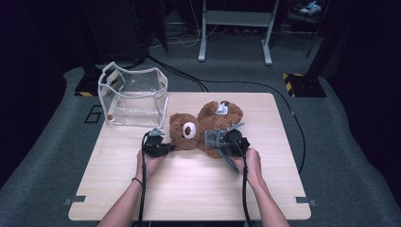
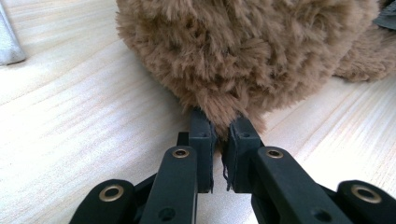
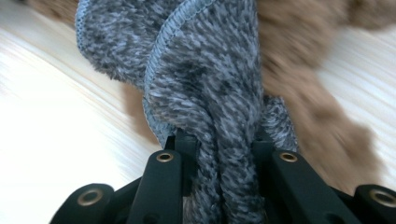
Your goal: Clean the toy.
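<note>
Item: brown teddy bear (image 1: pixel 196 130), plush, lying on its back near the middle of the light wooden table (image 1: pixel 189 189), head toward the person's left, body and limbs spread to the right. Item: grey knitted garment (image 1: pixel 215 138), bunched over the bear's lower body. Left gripper (image 1: pixel 163 147): set at the left edge of the bear's head; in the left gripper view (image 2: pixel 219 133) the two black jaws stand nearly together and pinch a tuft of the bear's brown fur (image 2: pixel 219 112) between their tips, the mass of the head rising directly beyond them, bare tabletop on either side. Right gripper (image 1: pixel 231 142): set at the bear's right flank; in the right gripper view (image 3: pixel 219 144) a thick twisted fold of the grey garment (image 3: pixel 205 84) runs down between the jaws, which are clamped on it from both sides, with brown plush (image 3: pixel 322 126) lying behind and to the right of the fold; this view is somewhat blurred. Both of the person's hands rest low on the table behind their grippers, cables trailing toward the near edge. Item: clear plastic bag (image 1: pixel 132 97) with pale trim, standing open at the far left corner of the table, apart from the bear.
</note>
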### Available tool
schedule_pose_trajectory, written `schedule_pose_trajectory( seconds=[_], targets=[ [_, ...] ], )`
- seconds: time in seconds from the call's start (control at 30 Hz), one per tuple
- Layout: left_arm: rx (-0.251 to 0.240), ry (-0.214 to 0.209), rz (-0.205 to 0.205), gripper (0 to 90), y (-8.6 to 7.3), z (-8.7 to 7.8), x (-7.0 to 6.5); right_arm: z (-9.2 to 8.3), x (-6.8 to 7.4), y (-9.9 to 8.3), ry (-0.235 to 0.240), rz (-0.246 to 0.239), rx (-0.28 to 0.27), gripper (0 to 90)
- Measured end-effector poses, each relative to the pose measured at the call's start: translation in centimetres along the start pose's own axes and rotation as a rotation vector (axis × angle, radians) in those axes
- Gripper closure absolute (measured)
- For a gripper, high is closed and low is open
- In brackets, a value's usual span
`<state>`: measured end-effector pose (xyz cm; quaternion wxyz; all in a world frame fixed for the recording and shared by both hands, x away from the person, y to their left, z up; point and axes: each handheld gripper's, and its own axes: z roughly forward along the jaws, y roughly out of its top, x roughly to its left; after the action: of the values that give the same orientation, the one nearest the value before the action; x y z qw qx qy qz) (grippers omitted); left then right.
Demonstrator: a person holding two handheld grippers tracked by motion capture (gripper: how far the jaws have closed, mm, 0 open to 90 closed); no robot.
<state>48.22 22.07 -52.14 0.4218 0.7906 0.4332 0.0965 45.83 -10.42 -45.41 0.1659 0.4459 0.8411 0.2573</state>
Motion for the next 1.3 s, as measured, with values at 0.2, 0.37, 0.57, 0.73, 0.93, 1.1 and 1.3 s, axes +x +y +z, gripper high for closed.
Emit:
schedule_pose_trajectory(
  seconds=[0.2,0.37,0.57,0.73,0.93,1.1,1.3],
  targets=[
    [0.004,0.005,-0.001,82.8,0.0,0.1,0.1,-0.7,-2.3,-2.0,-0.05,0.054,0.02,73.7],
    [0.01,0.005,-0.004,82.8,0.4,0.0,0.2,-1.4,-4.1,-3.3,-0.084,0.108,0.019,73.8],
    [0.015,0.009,-0.002,82.7,0.5,0.0,0.3,-1.9,-6.0,-4.6,-0.136,0.155,0.035,73.8],
    [0.018,0.011,0.001,82.7,0.5,0.1,0.4,-2.4,-7.8,-5.8,-0.158,0.219,0.031,73.8],
    [0.022,0.015,0.0,82.3,0.6,0.0,0.4,-2.8,-8.8,-6.2,-0.176,0.249,0.015,73.8],
    [0.017,0.005,-0.029,66.0,0.6,-0.3,0.1,-3.3,-9.1,-6.0,-0.17,0.28,-0.009,73.7],
    [0.025,0.033,-0.004,34.1,1.0,-1.3,-1.8,-3.5,-9.1,-5.8,-0.162,0.286,-0.01,73.7]
  ],
)
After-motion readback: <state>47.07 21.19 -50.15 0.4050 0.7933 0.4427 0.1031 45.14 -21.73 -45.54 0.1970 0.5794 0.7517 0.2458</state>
